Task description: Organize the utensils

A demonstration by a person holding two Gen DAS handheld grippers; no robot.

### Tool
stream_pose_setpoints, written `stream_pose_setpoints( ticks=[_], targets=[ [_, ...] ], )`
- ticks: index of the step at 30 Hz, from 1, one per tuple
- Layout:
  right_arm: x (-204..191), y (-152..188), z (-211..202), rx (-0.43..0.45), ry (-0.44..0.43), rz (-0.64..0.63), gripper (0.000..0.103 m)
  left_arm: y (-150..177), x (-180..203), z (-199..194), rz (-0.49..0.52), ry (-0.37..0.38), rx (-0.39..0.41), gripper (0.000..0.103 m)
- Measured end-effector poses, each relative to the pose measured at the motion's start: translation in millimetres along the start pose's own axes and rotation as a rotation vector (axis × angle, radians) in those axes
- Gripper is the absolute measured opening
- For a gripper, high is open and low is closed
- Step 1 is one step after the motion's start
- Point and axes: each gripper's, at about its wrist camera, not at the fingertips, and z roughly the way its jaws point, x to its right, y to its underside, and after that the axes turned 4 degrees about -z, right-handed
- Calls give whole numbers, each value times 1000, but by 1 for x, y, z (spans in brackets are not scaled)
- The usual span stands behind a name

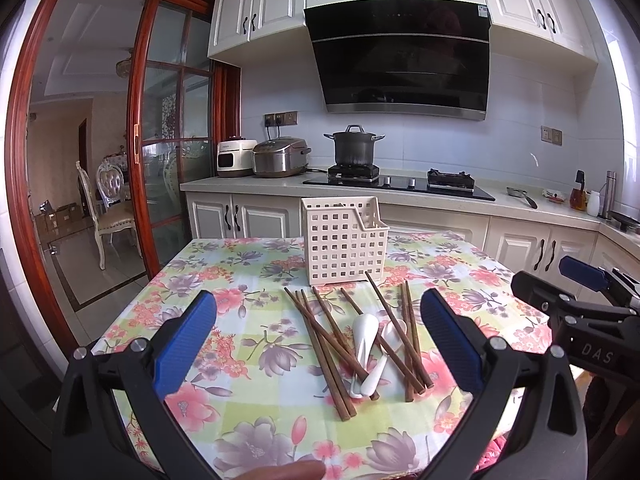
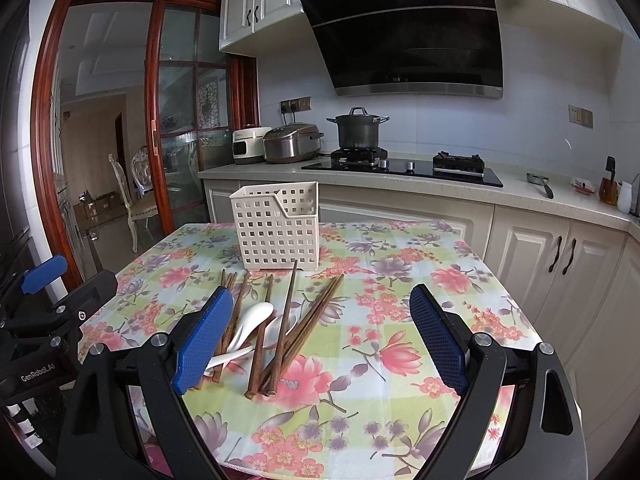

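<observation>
Left wrist: chopsticks (image 1: 340,344) before basket (image 1: 344,240)

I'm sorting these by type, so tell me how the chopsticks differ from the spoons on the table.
The chopsticks are dark brown, thin and straight; the spoons are white, broader, with curved bowls. The chopsticks are many and fanned across the cloth; the spoons look like just two, lying amid them. Both lie loose on the floral tablecloth, in front of the white basket, outside it.
</observation>
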Motion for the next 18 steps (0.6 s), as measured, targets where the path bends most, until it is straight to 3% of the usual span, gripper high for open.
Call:
stream_pose_setpoints(
  ticks=[18],
  targets=[
    [0, 6, 4, -8, -6, 10, 85, -1, 2, -7, -1, 13, -3, 99]
  ],
)
